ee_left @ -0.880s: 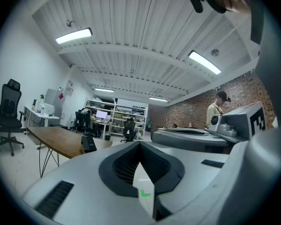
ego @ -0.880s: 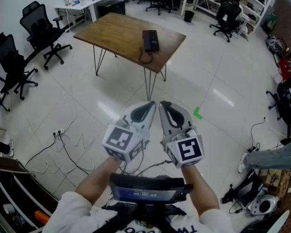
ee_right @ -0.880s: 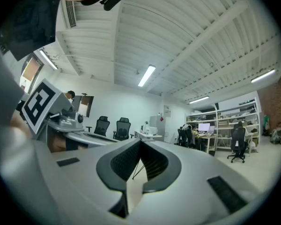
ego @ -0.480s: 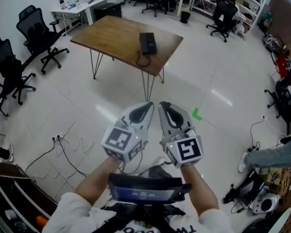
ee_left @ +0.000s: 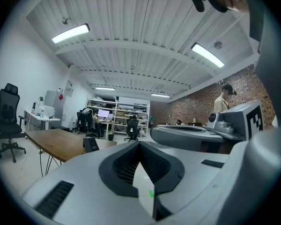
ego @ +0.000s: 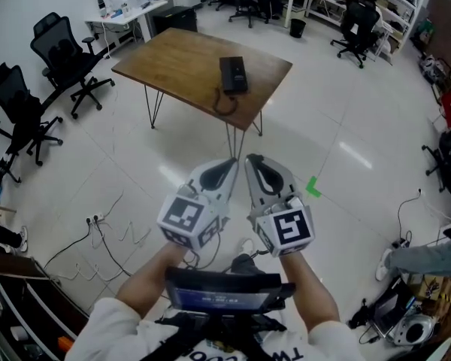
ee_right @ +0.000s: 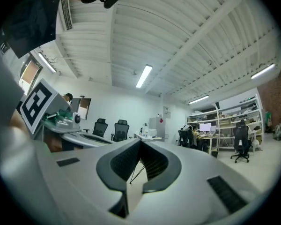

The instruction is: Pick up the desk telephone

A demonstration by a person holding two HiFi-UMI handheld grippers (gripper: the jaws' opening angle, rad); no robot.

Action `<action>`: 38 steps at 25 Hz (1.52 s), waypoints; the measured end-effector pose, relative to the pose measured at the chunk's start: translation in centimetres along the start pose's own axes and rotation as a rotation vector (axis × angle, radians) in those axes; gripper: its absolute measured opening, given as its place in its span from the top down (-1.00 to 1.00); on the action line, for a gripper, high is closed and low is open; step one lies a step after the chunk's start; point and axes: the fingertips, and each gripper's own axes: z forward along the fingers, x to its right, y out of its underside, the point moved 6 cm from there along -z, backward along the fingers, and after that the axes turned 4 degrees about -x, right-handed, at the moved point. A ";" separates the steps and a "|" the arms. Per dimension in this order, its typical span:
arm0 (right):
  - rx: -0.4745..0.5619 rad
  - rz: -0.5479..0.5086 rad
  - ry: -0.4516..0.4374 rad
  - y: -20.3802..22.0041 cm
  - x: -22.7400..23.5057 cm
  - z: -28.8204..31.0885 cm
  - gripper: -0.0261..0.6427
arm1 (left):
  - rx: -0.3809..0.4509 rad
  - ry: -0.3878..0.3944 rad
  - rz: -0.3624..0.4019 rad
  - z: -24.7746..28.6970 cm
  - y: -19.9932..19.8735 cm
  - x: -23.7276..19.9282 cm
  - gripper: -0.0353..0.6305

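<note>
The black desk telephone (ego: 233, 75) lies near the close edge of a wooden table (ego: 180, 51) on hairpin legs, its coiled cord (ego: 224, 102) looped in front of it. The table stands some way off across the tiled floor. My left gripper (ego: 231, 164) and right gripper (ego: 249, 160) are held side by side in front of the chest, level and pointing toward the table, both shut with nothing in them. In the left gripper view the telephone (ee_left: 90, 144) shows small on the table (ee_left: 51, 142), beyond the closed left gripper (ee_left: 139, 144). The right gripper (ee_right: 140, 142) is closed too.
Black office chairs (ego: 64, 51) (ego: 19, 111) stand left of the table. Loose cables (ego: 105, 228) trail over the floor at lower left. A green tape mark (ego: 313, 186) lies on the tiles. A white desk (ego: 128, 6) is at the back; a person's leg (ego: 428, 250) is at far right.
The table and telephone have slid a little lower in the head view. Both grippers keep the same pose, shut.
</note>
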 end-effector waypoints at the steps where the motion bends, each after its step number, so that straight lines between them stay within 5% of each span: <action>1: 0.006 0.001 -0.005 -0.1 0.7 0.6 0.91 | -0.002 -0.006 0.002 0.7 -0.2 -0.3 0.89; 19: 0.016 0.044 -0.119 0.9 11.4 6.8 0.91 | -0.034 -0.111 0.039 12.3 -0.7 -2.6 0.89; 38: -0.014 0.029 -0.190 2.7 15.0 10.4 0.91 | -0.024 -0.169 0.043 16.8 0.2 -5.1 0.89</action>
